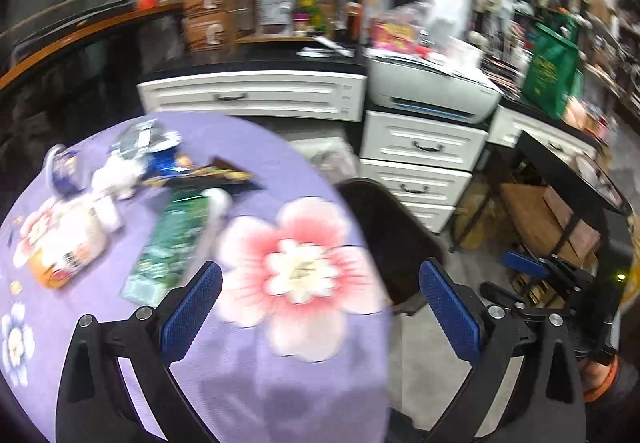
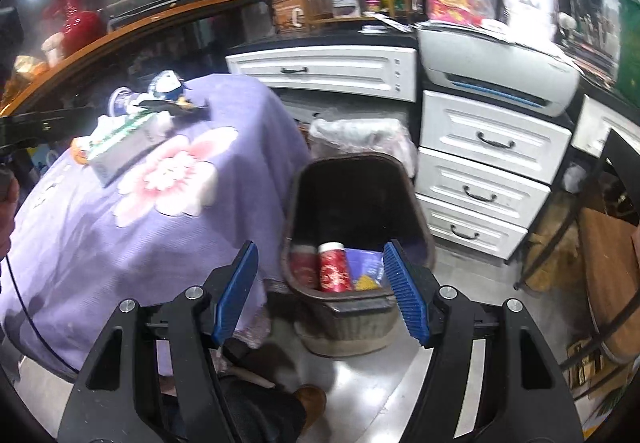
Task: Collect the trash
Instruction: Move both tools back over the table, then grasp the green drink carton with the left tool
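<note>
Right tool (image 2: 322,283) empty over bin (image 2: 416,211) — litter on table (image 1: 248,395) blurred.

I can read almost nothing here: the brown cardboard boxes (image 1: 208,11) stacked on the counter each show a large white letter "C", and that is the only clear mark. The green bag (image 1: 554,71) carries yellowish print too blurred for me to make out, and the wrappers on my table (image 1: 280,383) are just as unreadable.

Bin mouth (image 2: 356,179) open; table edge (image 2: 276,171) seemingly crowds it.
</note>
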